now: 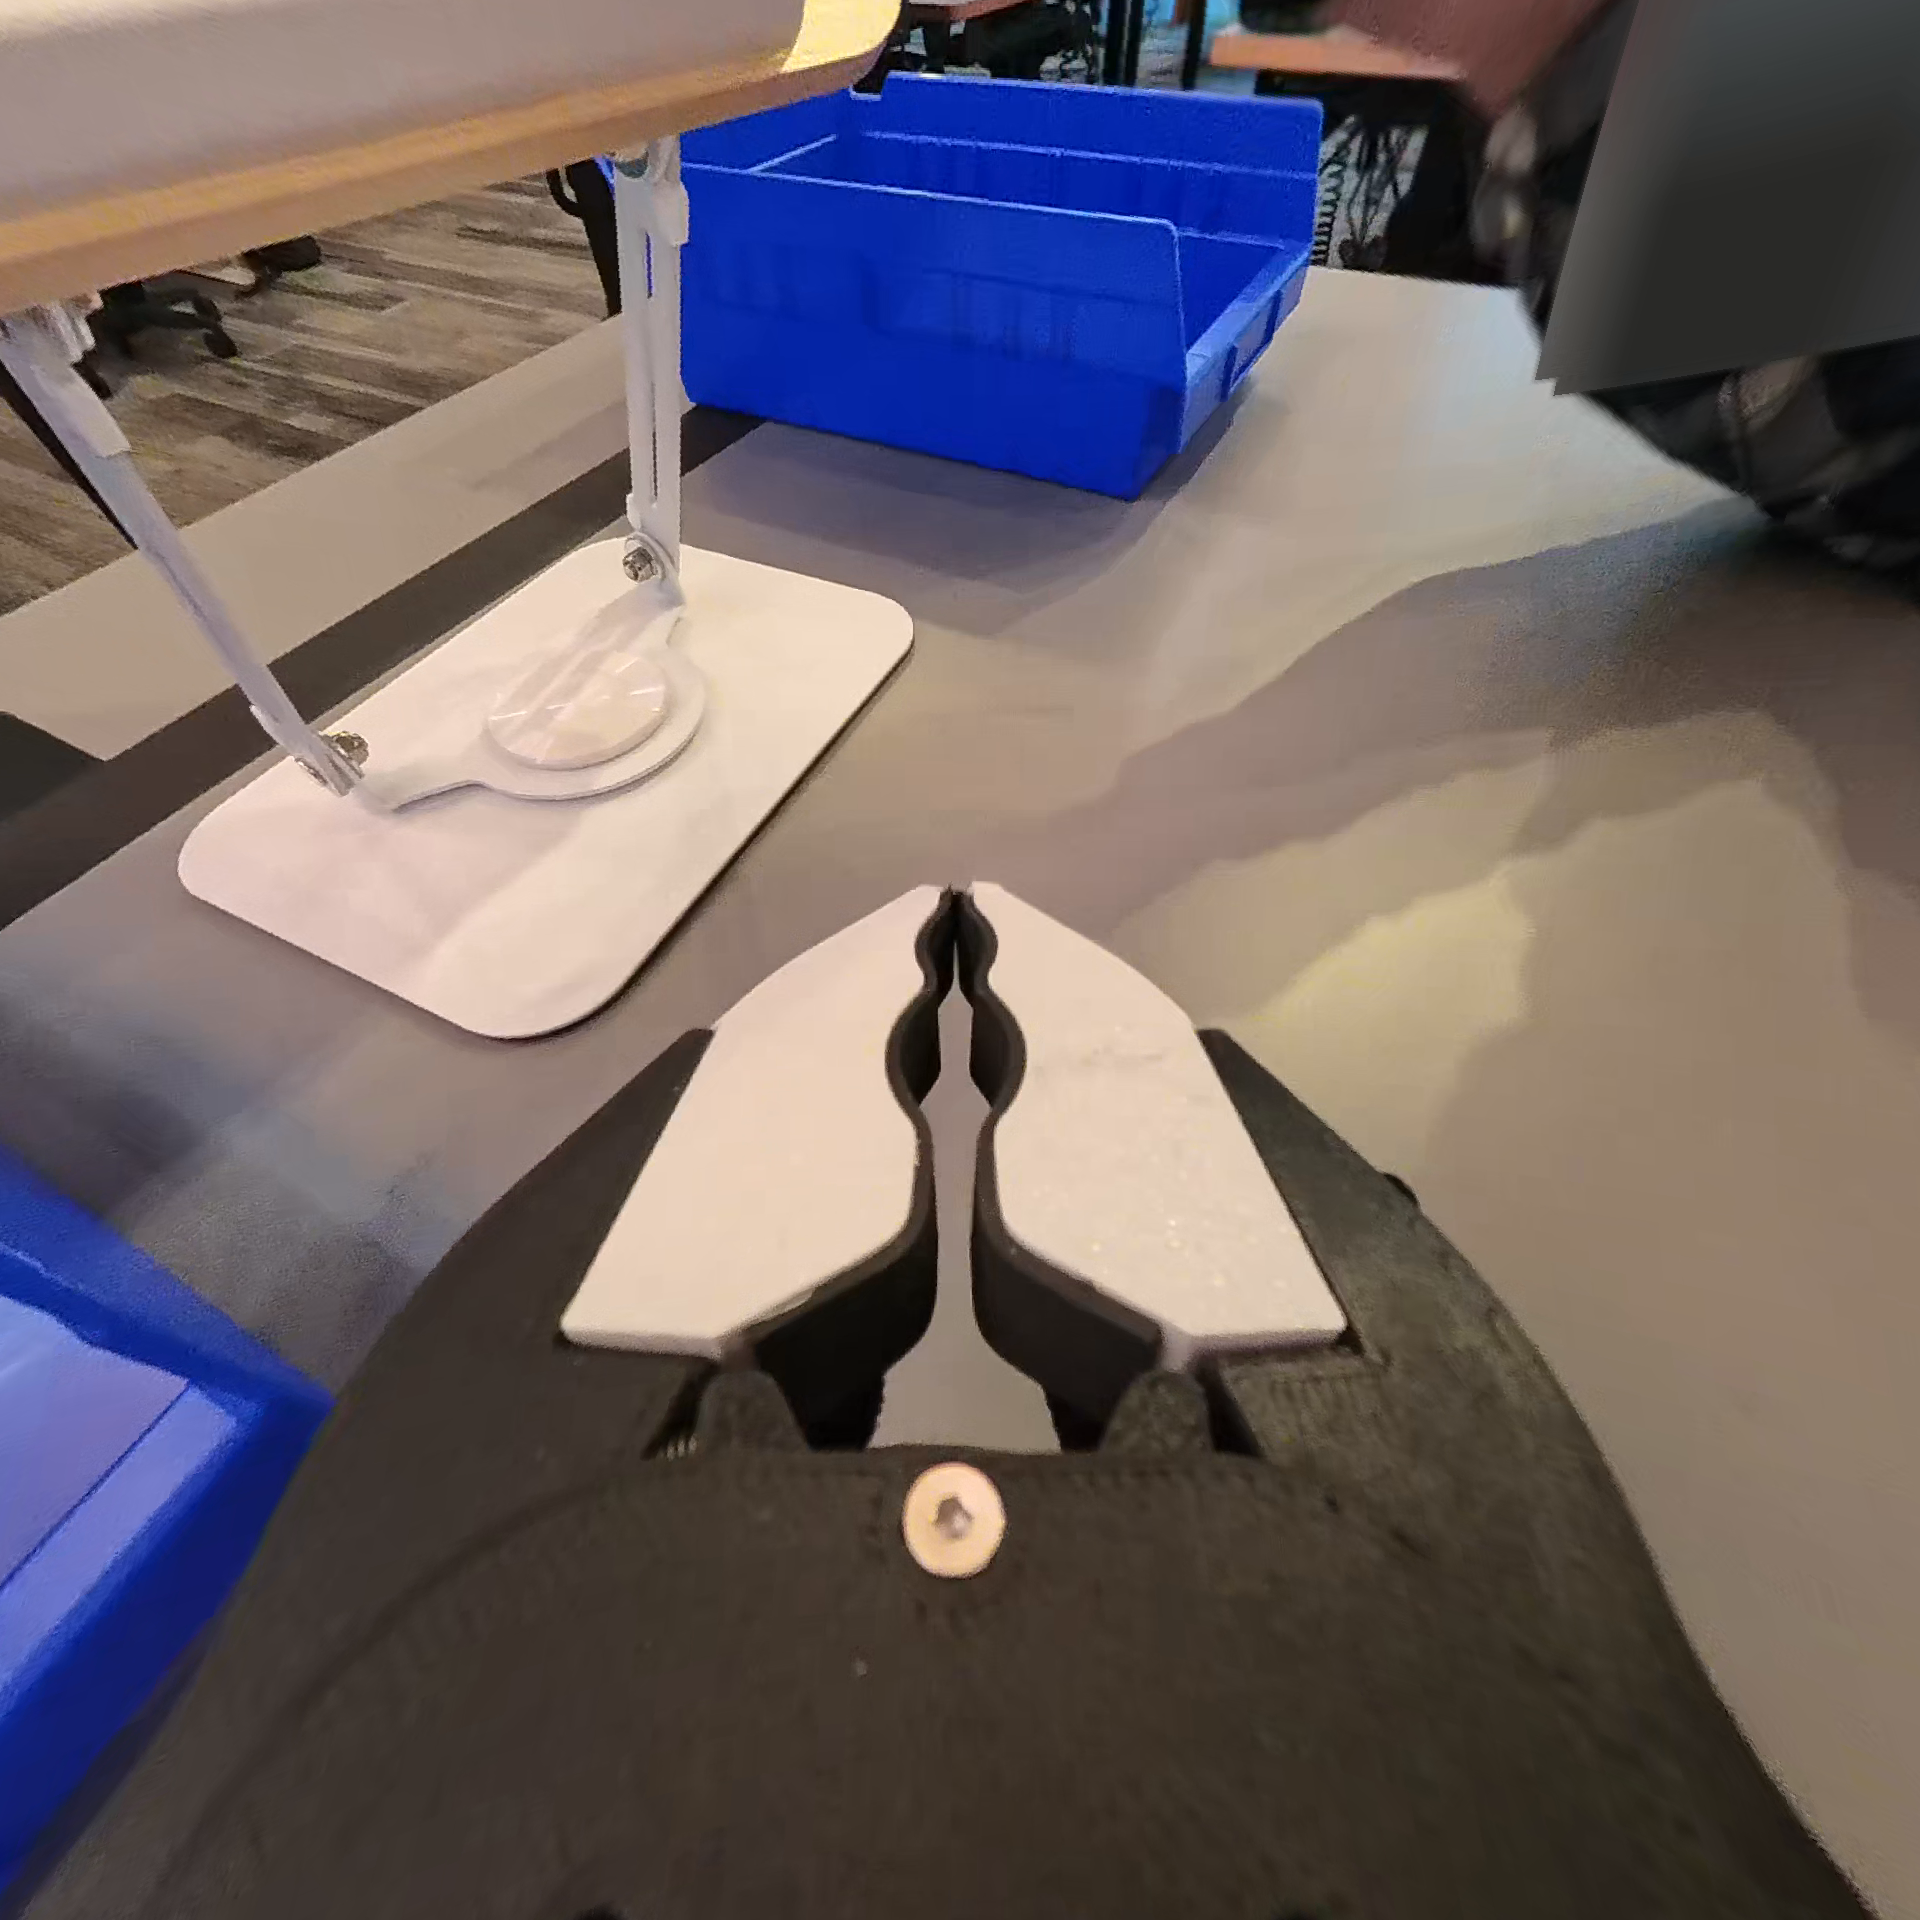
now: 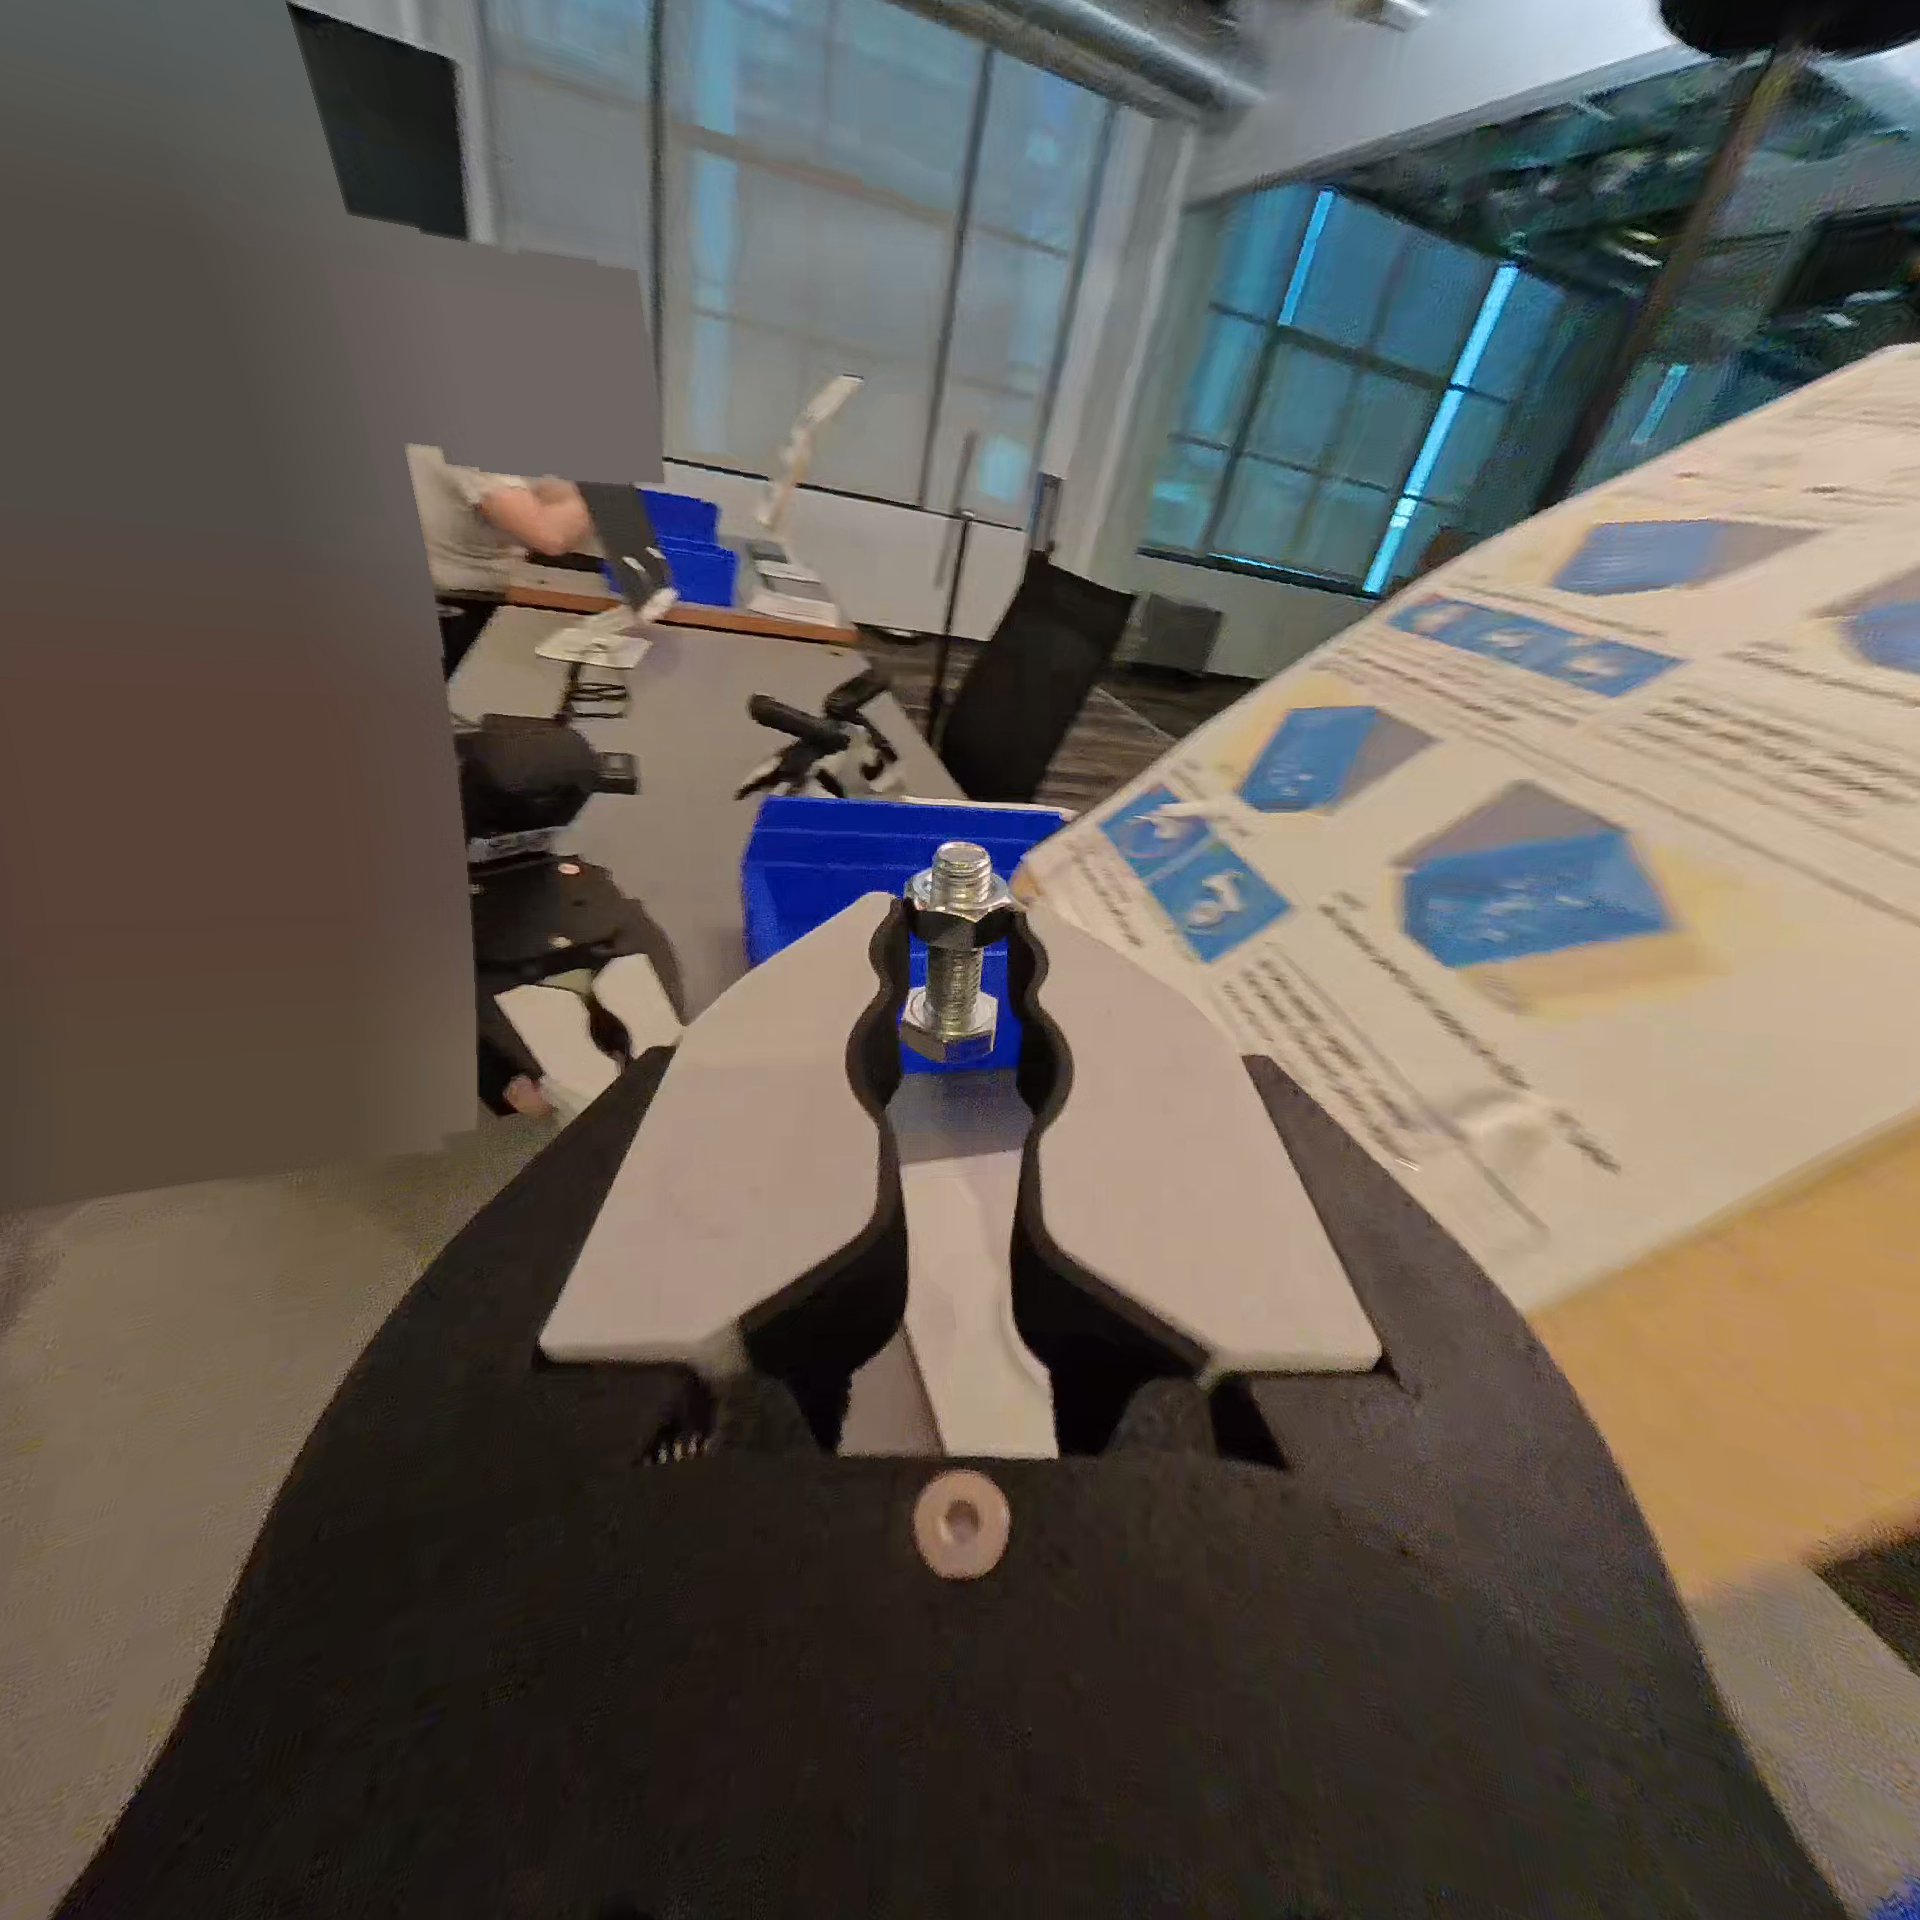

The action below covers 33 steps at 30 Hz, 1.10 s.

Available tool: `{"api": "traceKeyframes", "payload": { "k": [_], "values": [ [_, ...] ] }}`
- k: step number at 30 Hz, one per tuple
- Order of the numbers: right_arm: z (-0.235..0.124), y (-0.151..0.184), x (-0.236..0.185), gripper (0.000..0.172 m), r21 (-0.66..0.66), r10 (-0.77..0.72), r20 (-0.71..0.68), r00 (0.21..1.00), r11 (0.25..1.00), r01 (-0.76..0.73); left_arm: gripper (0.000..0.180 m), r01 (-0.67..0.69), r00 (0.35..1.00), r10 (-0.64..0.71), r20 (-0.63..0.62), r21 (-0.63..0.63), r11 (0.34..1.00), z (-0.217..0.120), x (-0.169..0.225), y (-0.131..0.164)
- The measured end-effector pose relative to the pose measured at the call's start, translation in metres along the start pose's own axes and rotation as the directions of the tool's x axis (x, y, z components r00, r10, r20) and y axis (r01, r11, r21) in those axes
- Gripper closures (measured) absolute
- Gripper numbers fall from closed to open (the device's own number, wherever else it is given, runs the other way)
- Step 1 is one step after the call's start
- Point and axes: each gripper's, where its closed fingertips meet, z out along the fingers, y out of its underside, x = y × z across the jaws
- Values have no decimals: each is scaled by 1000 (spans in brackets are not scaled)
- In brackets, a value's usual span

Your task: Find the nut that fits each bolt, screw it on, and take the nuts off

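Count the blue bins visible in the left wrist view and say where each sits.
2. One blue bin stands at the far side of the grey table, behind the white stand base. Another blue bin is cut off at the lower left edge.

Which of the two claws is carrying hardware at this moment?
The right claw: its fingertips clamp the nut on a silver bolt. The left claw is shut on nothing.

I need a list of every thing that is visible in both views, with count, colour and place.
bolt: one, silver, upright between the right fingers
nut: one, silver, near the bolt's tip, gripped
bins: two, blue, one far on the table, one at the near left
stand: one, white, left on the grey table
printed sheet: one, white and blue, on a tilted board
left gripper: fingers shut, nothing between
right gripper: fingers on the nut
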Motion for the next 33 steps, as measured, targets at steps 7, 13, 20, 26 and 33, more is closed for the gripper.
{"api": "traceKeyframes", "payload": {
  "k": [7, 13, 20, 26, 33],
  "values": [
    [-145, 19, 140, 154, -146, -3, -501, 865, 986, -80, 180, -20, 999, 20, 26, -23, 1000, 4, -2, 5],
    [-201, 115, 202, 153, -315, 12, -671, 741, 901, -299, 180, -11, 999, 11, 32, -30, 1000, 3, -6, 9],
    [-197, 219, 196, 153, -530, 68, -643, 763, 680, -507, 180, -10, 999, 12, 42, -49, 999, 0, -10, 15],
    [-197, 261, 184, 152, -601, 120, -634, 764, 545, -585, 180, -7, 999, 9, 35, -55, 998, -1, -11, 18],
    [-202, 262, 186, 121, -603, 108, -654, 749, 524, -602, 176, -20, 999, 22, 33, -68, 997, -1, -9, 19]
  ]
}}
